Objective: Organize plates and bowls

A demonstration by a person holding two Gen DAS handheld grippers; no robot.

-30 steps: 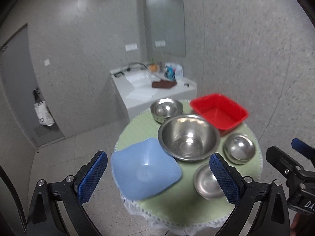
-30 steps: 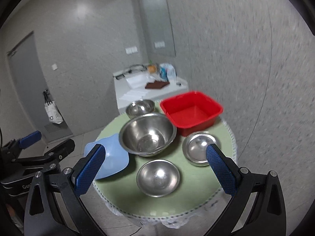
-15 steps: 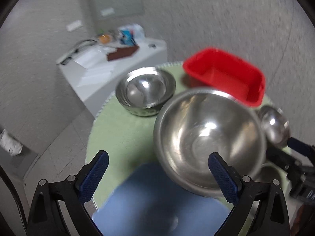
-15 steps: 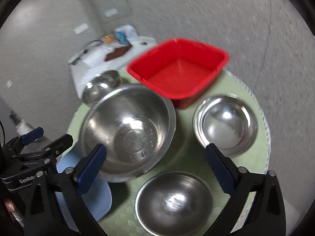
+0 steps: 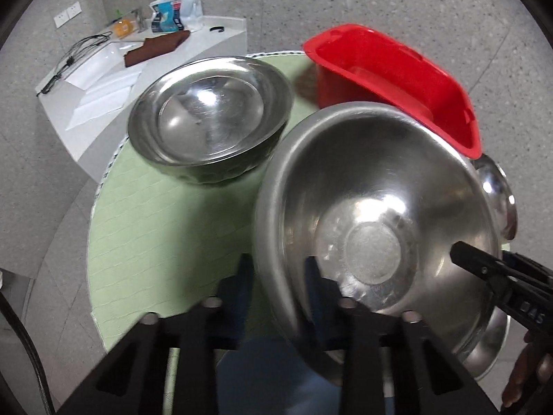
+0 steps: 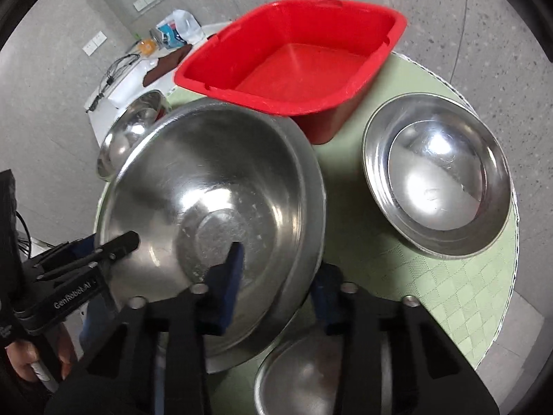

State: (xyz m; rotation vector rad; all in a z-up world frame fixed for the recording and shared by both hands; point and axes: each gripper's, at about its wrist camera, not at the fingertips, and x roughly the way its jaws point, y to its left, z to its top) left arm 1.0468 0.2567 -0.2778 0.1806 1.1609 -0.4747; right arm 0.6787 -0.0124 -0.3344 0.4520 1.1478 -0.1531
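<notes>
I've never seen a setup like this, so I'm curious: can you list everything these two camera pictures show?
Large stainless steel mixing bowl: one, silver, middle of the table, tilted.
Smaller stainless steel bowls: three, silver; one on the far left, one on the right, one at the near edge.
Red square plastic basin: one, red, far side of the table.
Round table with a pale green cover: one, under all the dishes.
Blue dish: one, near edge, mostly hidden.
White counter with clutter: one, behind the table.
Left gripper: black, closing across the big bowl's left rim.
Right gripper: black with blue pads, closing across its right rim.
</notes>
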